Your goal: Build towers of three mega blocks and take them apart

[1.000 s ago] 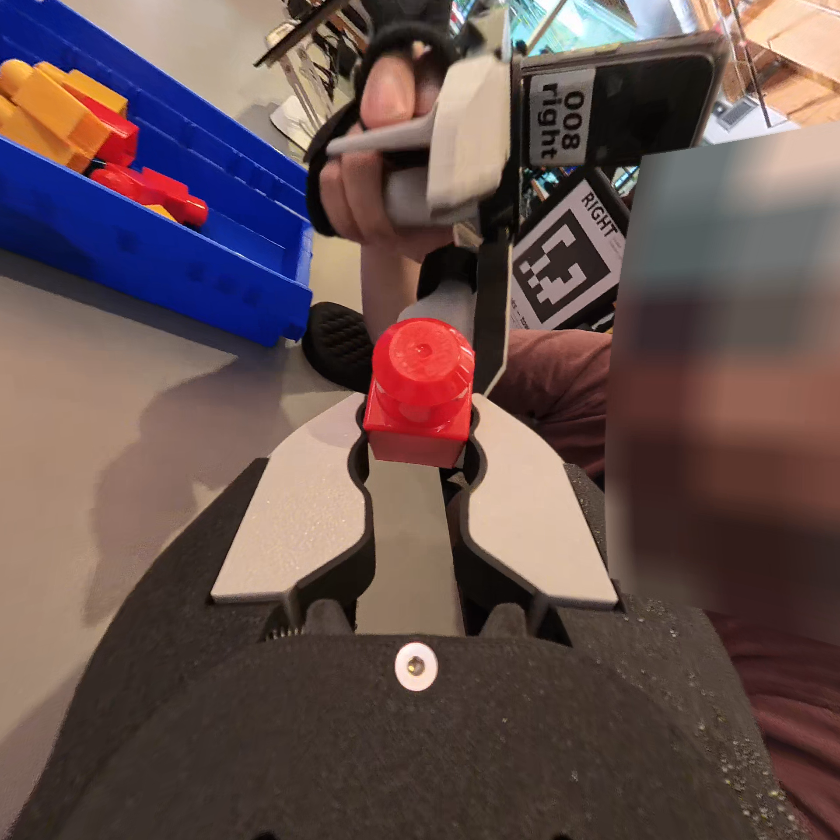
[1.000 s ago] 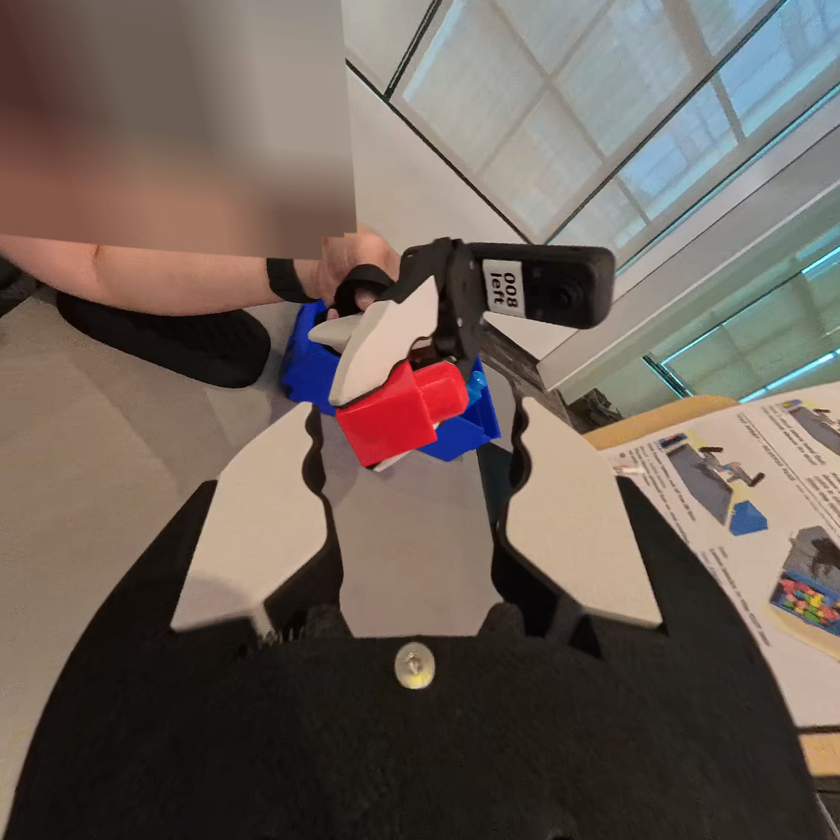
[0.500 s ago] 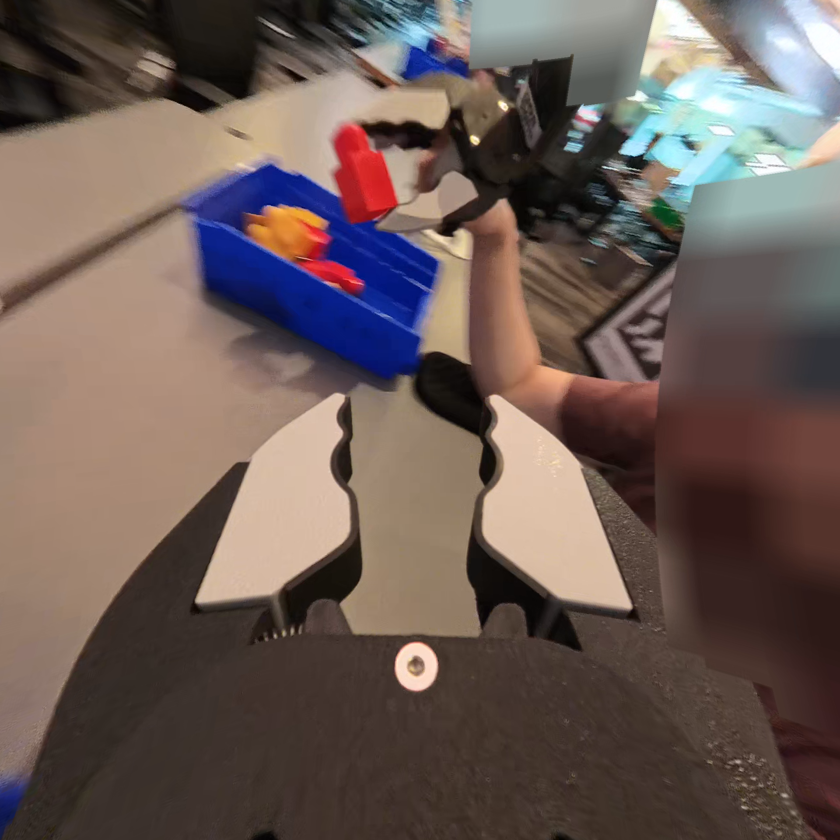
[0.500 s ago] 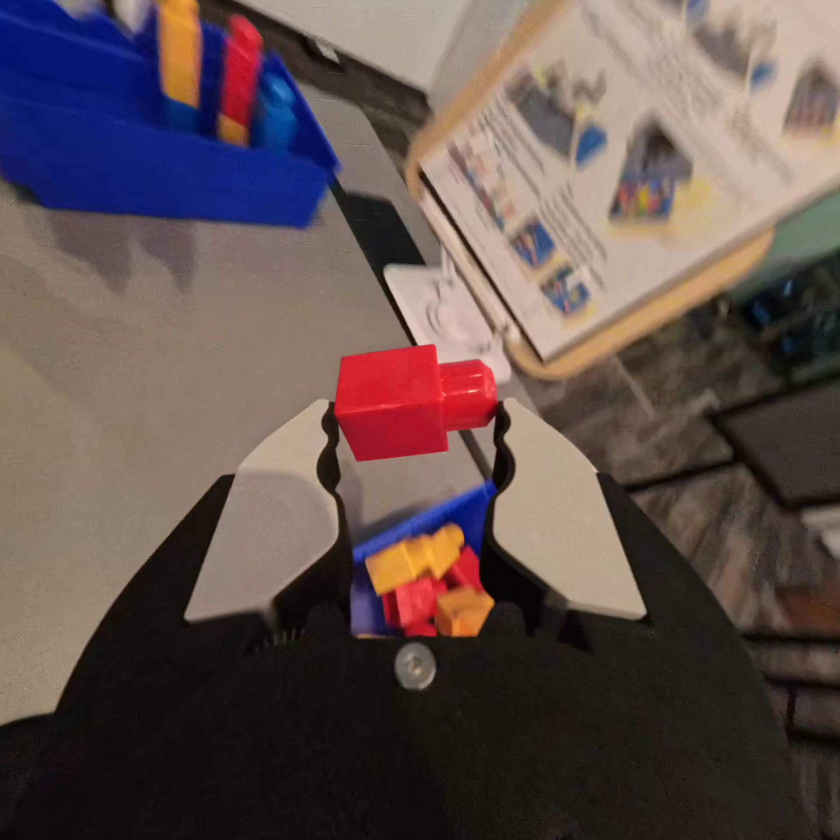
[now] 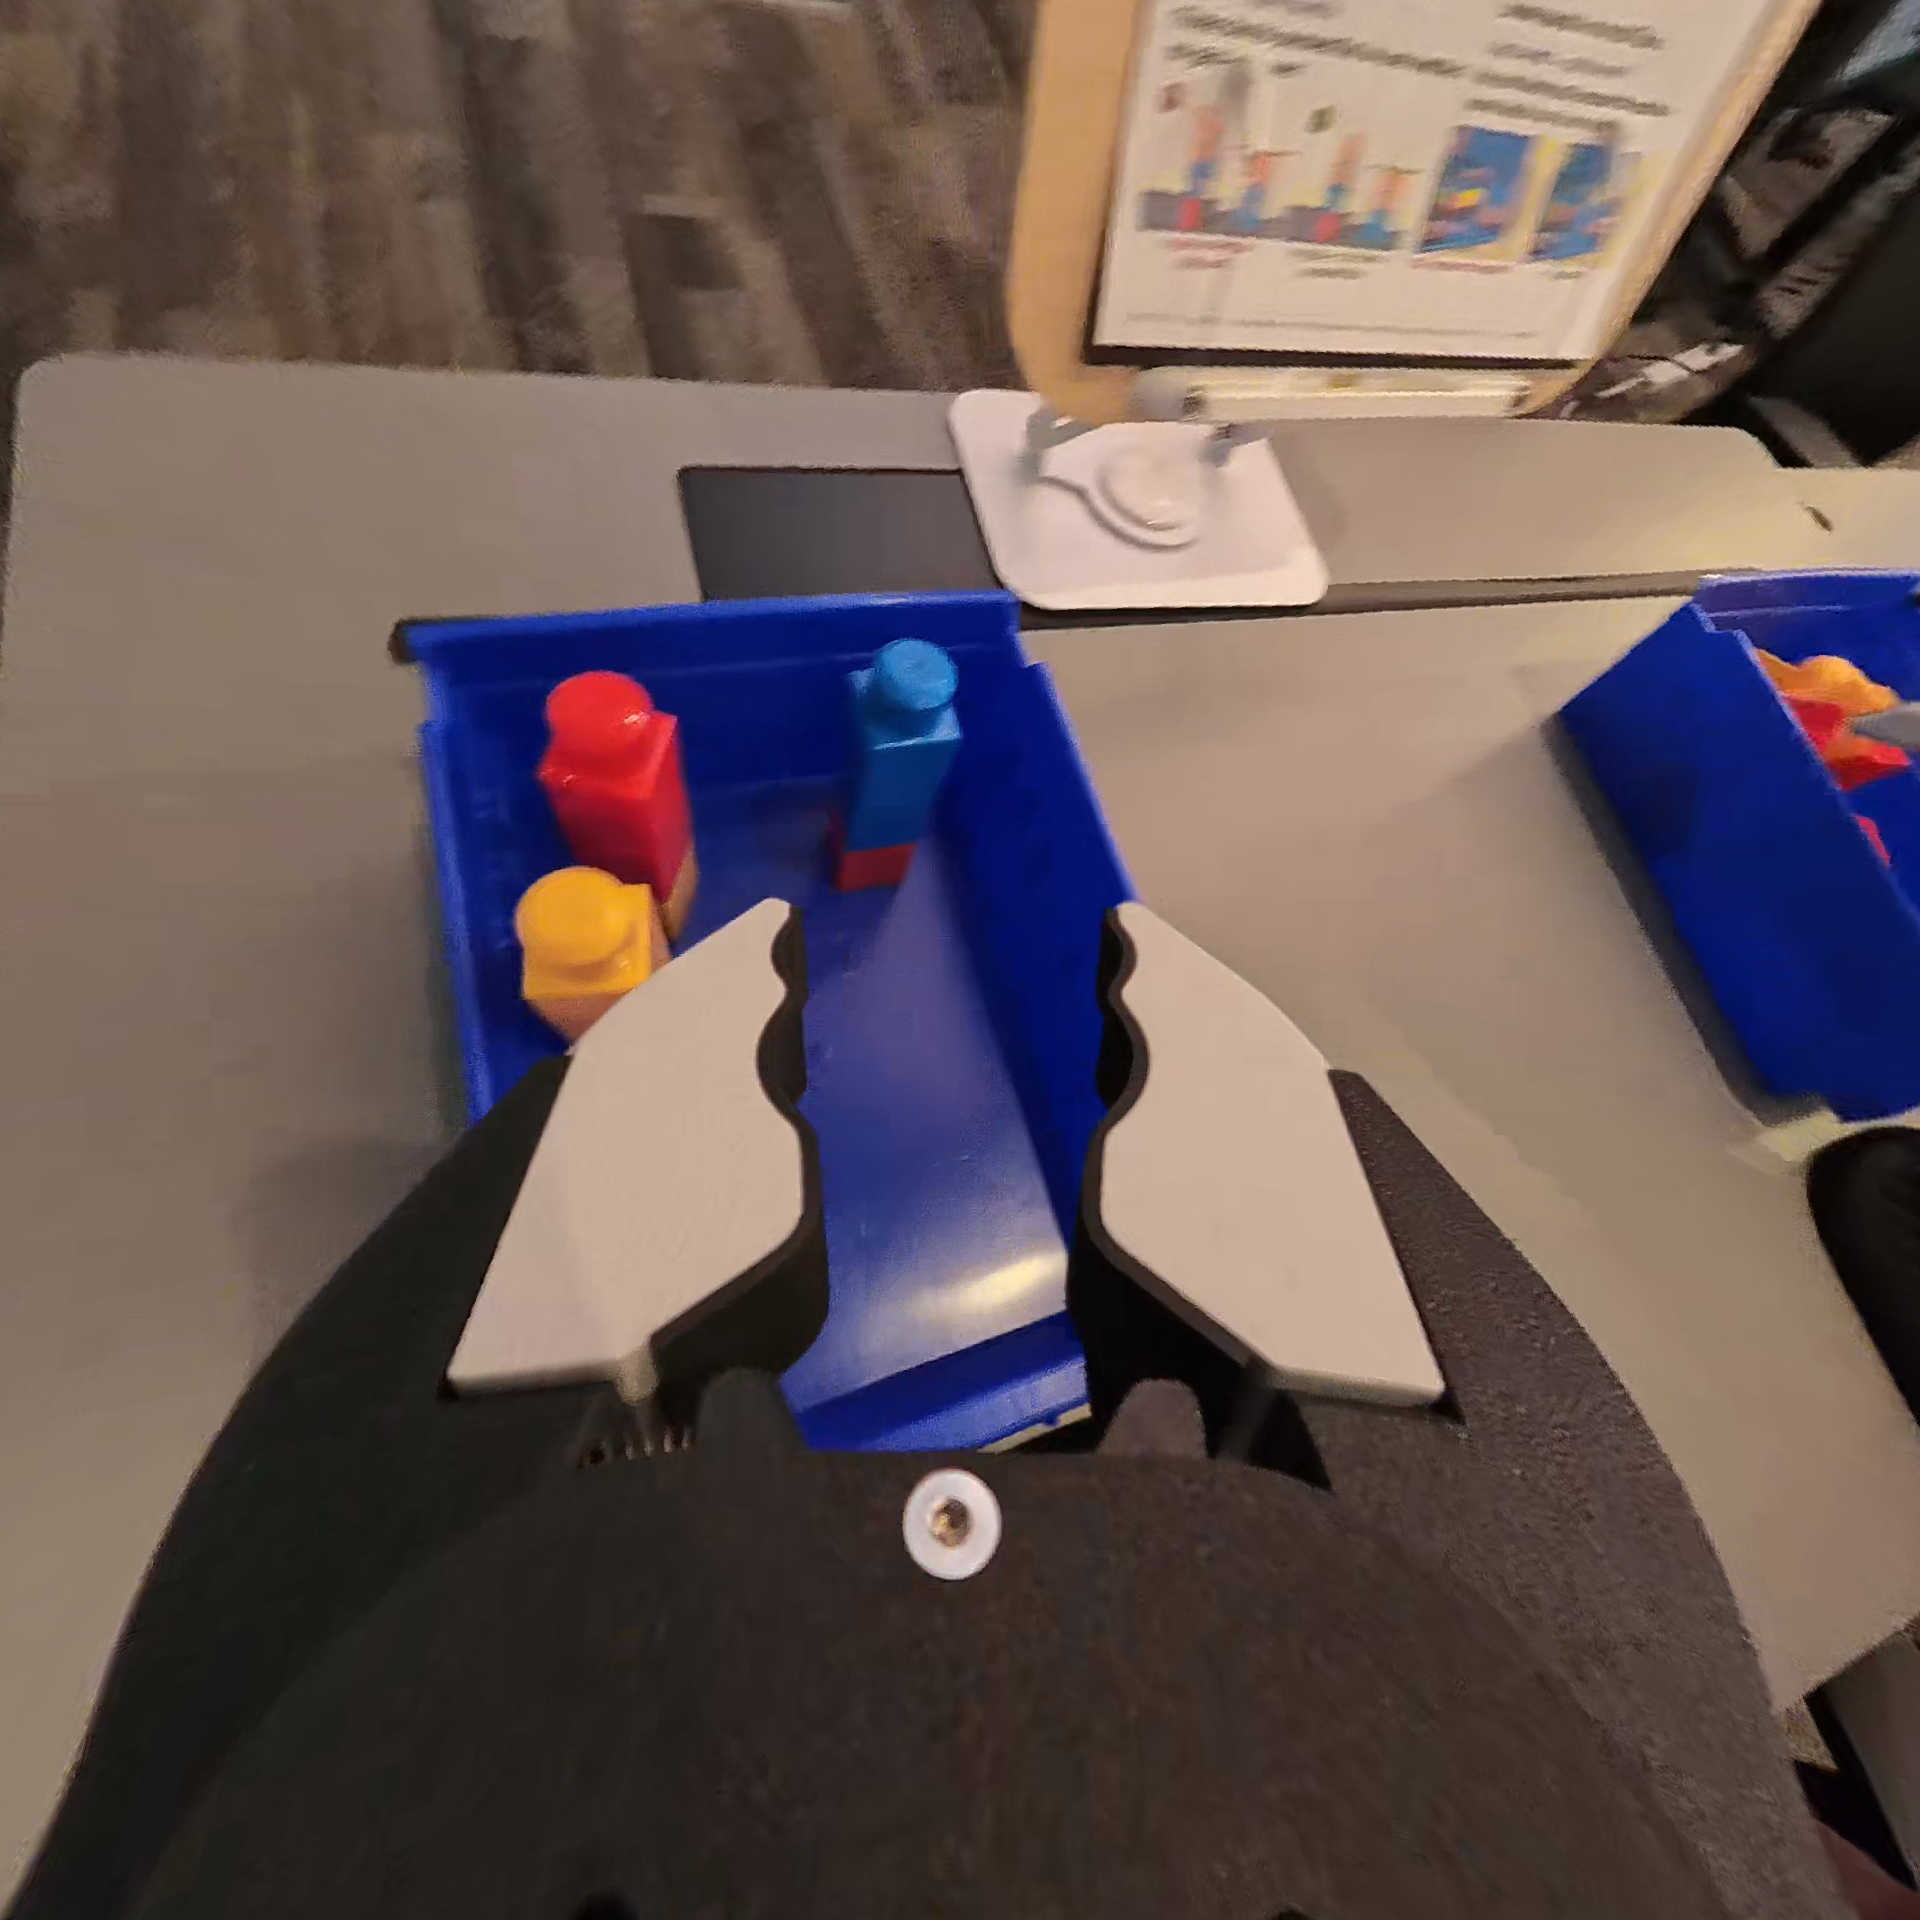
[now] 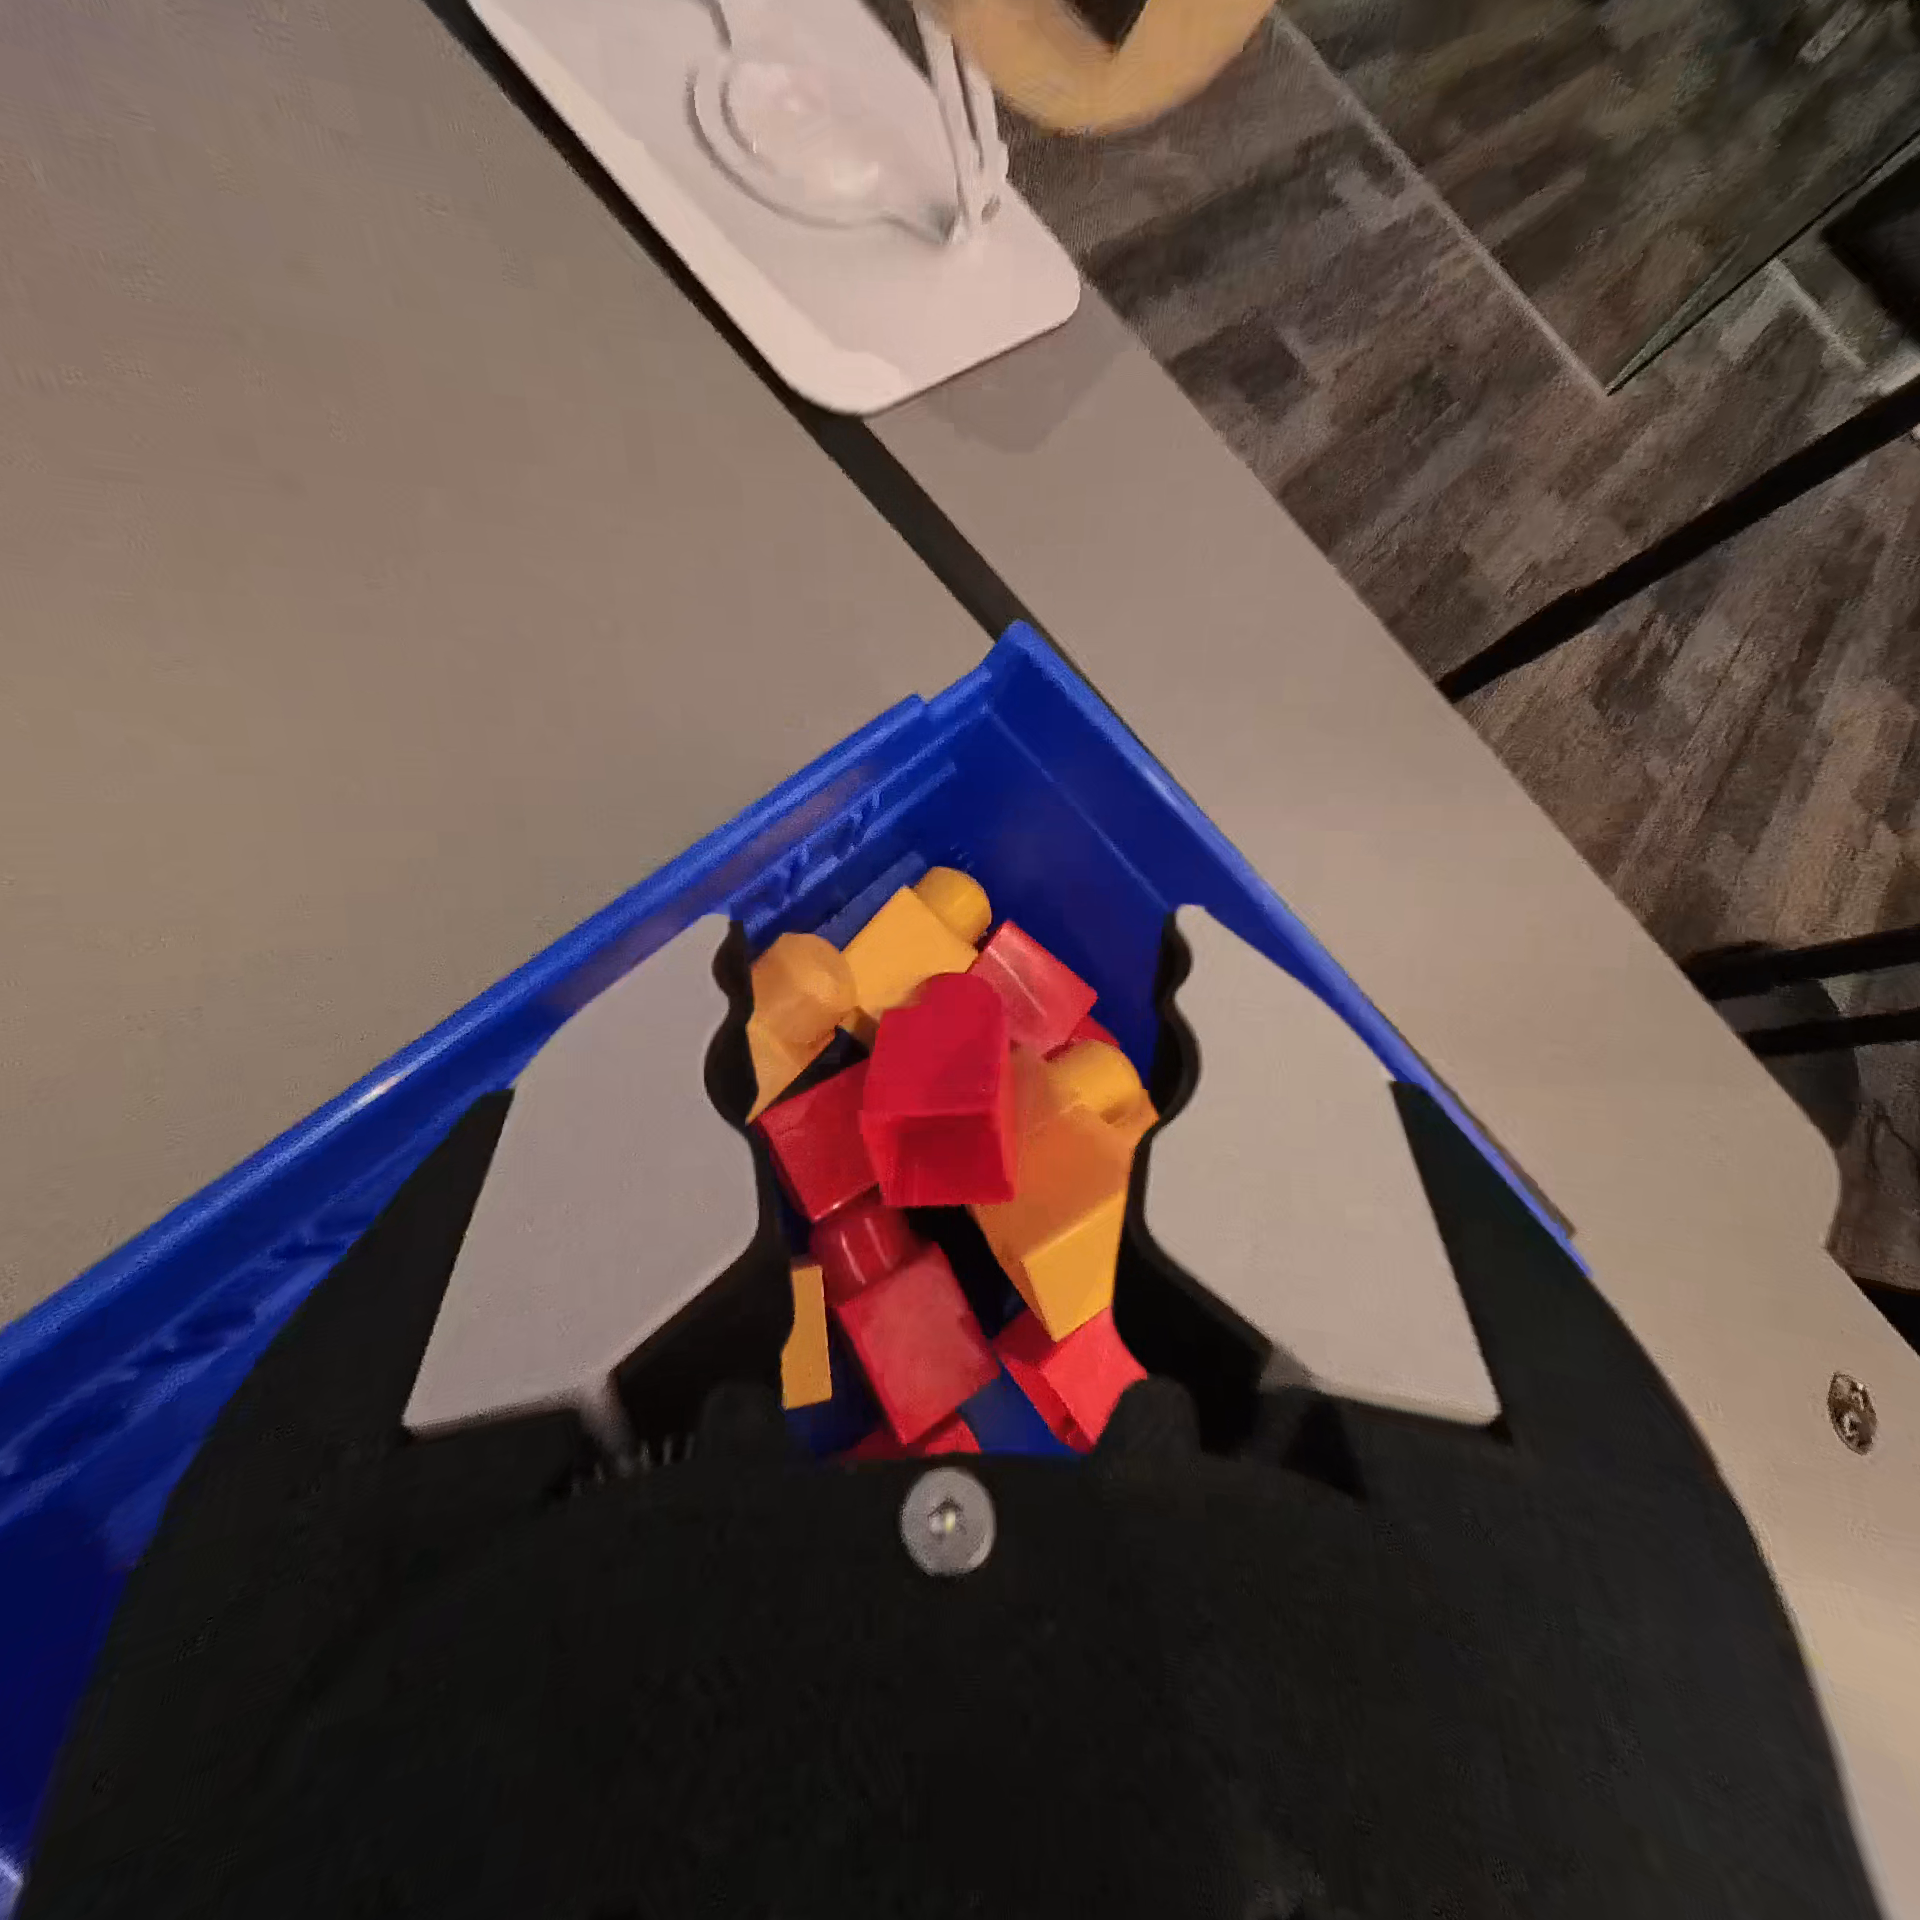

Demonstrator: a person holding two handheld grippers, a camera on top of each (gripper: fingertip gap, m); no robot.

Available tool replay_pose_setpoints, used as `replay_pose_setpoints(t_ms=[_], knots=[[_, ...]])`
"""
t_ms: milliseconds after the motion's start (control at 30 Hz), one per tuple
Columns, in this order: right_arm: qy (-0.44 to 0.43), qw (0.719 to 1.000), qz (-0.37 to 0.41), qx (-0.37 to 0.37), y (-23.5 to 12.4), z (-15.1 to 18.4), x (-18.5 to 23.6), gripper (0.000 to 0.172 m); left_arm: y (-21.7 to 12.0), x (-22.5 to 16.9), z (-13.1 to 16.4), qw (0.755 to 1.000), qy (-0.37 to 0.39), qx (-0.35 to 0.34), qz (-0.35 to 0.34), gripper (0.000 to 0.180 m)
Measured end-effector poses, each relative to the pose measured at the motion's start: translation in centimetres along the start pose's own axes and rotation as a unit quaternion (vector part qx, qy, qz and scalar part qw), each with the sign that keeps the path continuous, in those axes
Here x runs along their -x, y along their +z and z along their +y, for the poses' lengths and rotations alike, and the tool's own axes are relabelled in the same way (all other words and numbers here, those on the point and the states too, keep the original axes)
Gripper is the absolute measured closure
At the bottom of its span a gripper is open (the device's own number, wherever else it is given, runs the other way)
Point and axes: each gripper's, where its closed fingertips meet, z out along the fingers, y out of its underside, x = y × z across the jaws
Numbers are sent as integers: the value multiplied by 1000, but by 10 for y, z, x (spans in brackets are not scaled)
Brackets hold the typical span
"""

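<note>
Here, left gripper [image 5: 951, 971] spread over tower bin [image 5: 1049, 831] — right gripper [image 6: 951, 982] spread, bare, above loose blocks [image 6: 935, 1101]

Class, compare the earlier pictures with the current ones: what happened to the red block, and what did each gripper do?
The red block passed from the left gripper to the right gripper, which carried it over the bin of loose blocks and let go; its jaws now stand open above the pile, where a red block lies on top. The left gripper, open and bare, swung to the bin of towers. Both bins remain on the table.
</note>
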Motion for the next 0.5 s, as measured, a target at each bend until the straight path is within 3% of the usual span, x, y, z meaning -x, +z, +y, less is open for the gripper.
replay_pose_setpoints(t_ms=[133, 267, 500], knots=[[2, 999, 6, -49, -14, -19, -2, 97, 9, 22, 9, 999, -17, 21, -30, 131], [-2, 998, 5, -61, -18, -25, 1, 97, 21, 62, 18, 988, 15, 59, -144, 126], [-4, 999, -6, -47, -9, -22, 5, 97, 60, 94, 40, 976, 69, 115, -170, 126]])
